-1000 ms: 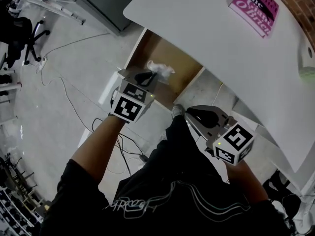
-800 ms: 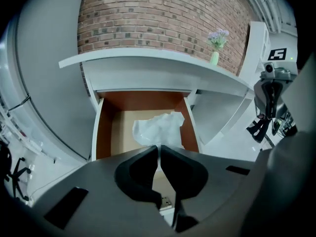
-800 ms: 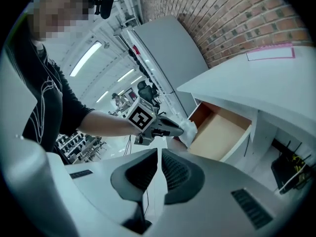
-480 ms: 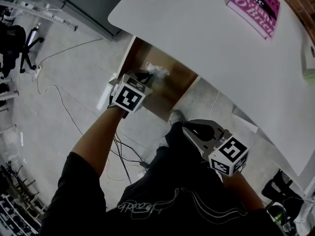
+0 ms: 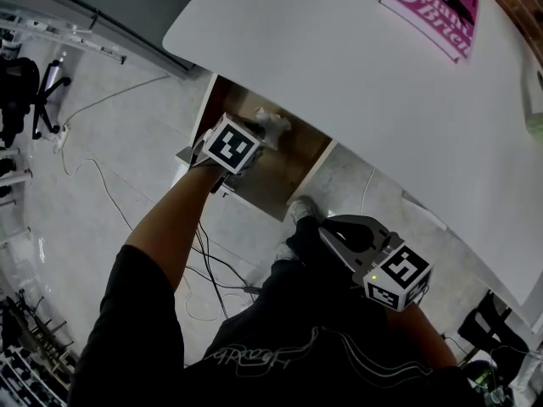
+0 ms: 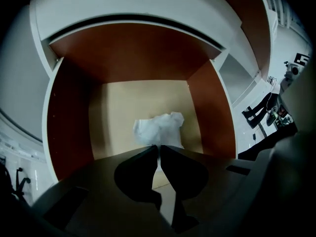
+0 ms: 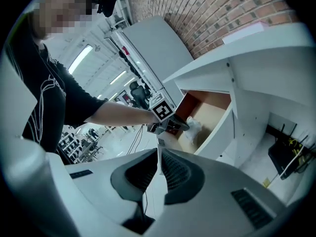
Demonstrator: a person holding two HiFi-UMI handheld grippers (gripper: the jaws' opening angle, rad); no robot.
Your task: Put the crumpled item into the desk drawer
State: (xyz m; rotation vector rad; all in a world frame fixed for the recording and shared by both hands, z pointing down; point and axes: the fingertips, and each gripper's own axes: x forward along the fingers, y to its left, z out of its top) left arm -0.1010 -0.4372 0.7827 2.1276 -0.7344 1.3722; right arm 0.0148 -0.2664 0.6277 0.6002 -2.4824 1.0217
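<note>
The crumpled white paper (image 5: 273,122) hangs at the tips of my left gripper (image 5: 263,131), which is shut on it, over the open desk drawer (image 5: 284,185). In the left gripper view the paper (image 6: 158,128) sits right at the closed jaws (image 6: 159,147), above the pale drawer floor (image 6: 113,112) and between brown side walls. My right gripper (image 5: 329,225) is held low by the person's legs, shut and empty, its jaws (image 7: 159,152) pointing toward the drawer (image 7: 210,105) and the left gripper (image 7: 181,124).
The white desk top (image 5: 339,66) overhangs the back of the drawer. A pink book (image 5: 428,2) lies on the desk at the far right. Cables (image 5: 204,261) trail over the floor to the left, and an office chair (image 5: 25,91) stands far left.
My left gripper has carried the paper forward, from the drawer's front edge to over its inside. The right gripper has stayed low near the legs.
</note>
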